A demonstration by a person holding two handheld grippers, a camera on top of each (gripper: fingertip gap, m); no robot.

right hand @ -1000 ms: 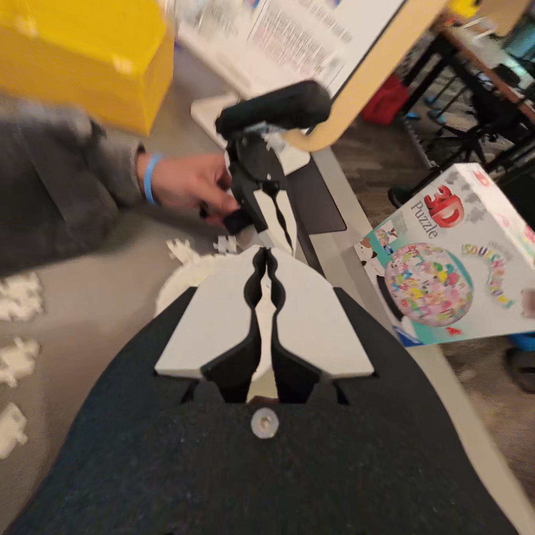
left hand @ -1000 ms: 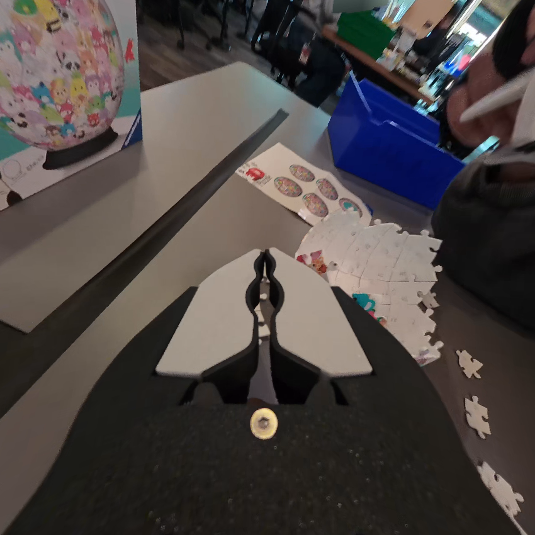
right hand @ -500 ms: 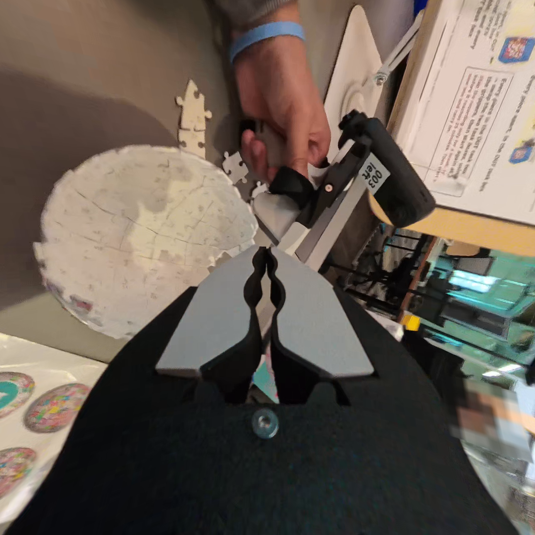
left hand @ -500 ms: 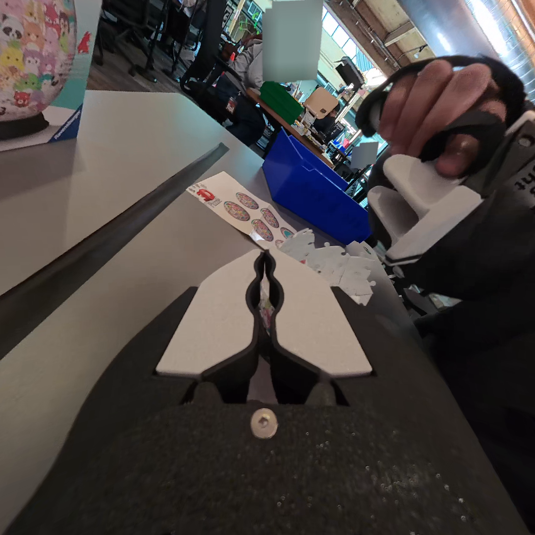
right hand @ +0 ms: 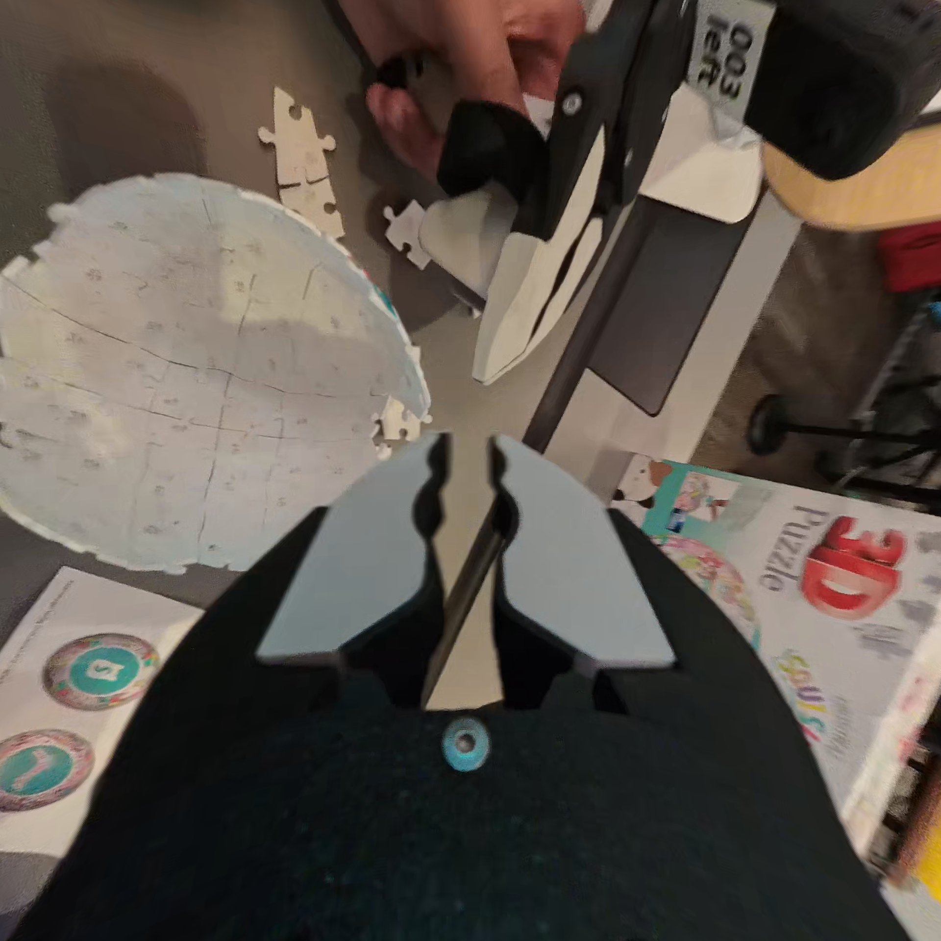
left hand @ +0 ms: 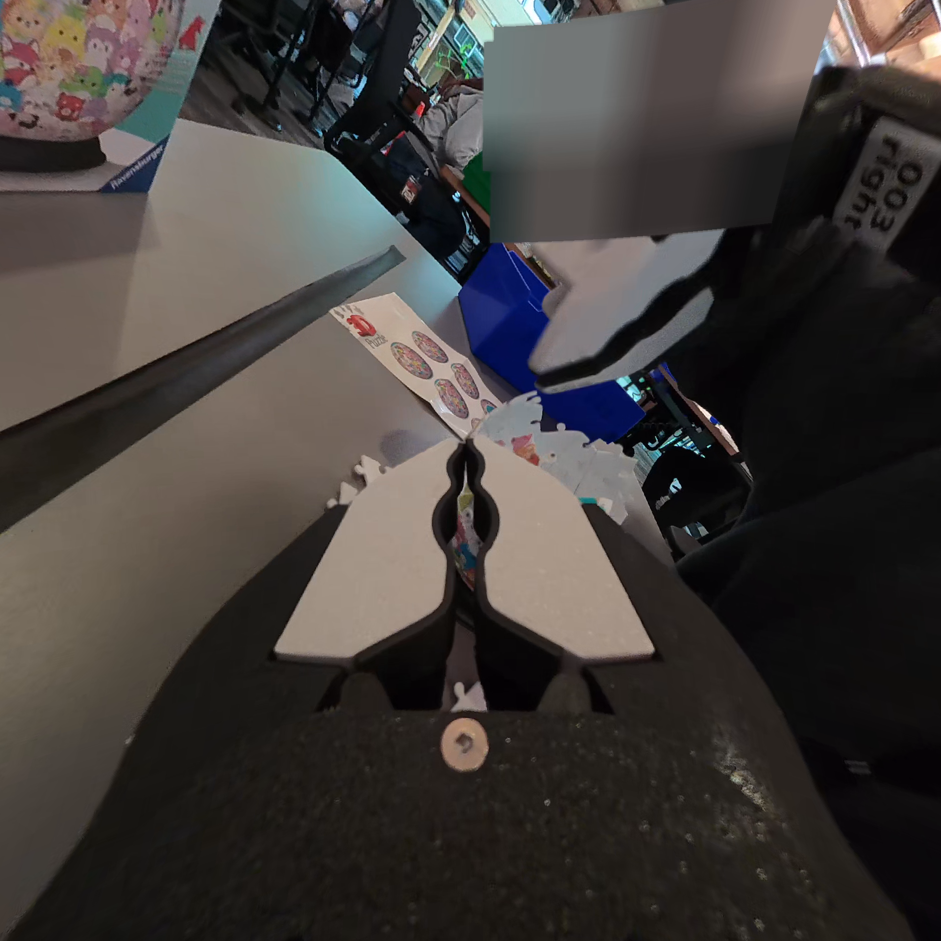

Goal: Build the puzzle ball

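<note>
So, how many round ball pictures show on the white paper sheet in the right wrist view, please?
2 ball pictures: one mid-sheet, one below at the picture's left edge; the right gripper may hide others.

Both views are wide-angle, and straight lines bow toward the edges: the dark strip (left hand: 203, 356) across the counter (left hand: 229, 219) curves in the left wrist view. Light there is mixed, with bright windows far behind and a cool sheen on the pale counter, while the near foreground is dim. The right tool (left hand: 626, 326) at upper right is smeared by motion, and a flat grey patch covers the area above it. The right wrist view is softer overall. The box (right hand: 814, 585) and the leaflet (right hand: 76, 687) are blurred at the margins, and the half ball (right hand: 193, 377) shows a soft shadow band across its white inside. The counter beyond it lies in broad shadow.
</note>
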